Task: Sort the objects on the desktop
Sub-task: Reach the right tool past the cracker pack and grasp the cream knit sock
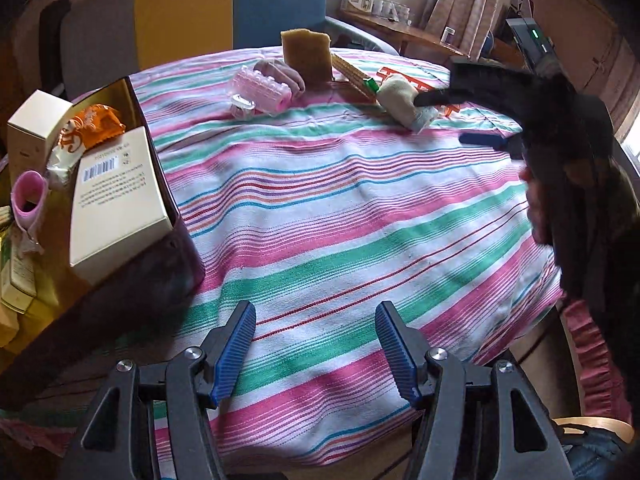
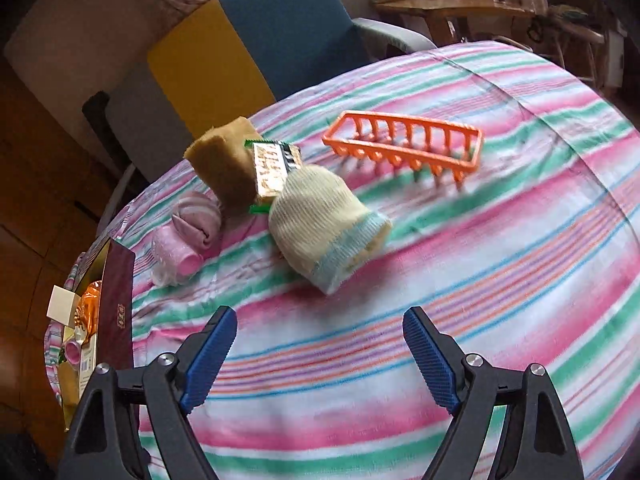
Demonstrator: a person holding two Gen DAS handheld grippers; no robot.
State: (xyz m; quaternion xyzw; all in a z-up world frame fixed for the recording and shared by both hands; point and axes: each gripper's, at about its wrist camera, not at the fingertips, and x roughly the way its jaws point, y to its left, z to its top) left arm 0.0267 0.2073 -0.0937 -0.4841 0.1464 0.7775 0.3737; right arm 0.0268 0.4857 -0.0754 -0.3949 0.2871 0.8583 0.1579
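We find both grippers, left (image 1: pixel 316 348) and right (image 2: pixel 320 356), open and empty; the sock (image 2: pixel 324 228) lies unsorted, outside the box (image 1: pixel 120 208).

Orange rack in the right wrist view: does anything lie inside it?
No. The orange rack stands empty on the striped cloth, apart from the cream sock.

right gripper (image 2: pixel 320 354) jaws apart, empty | cream sock (image 2: pixel 324 224) ahead
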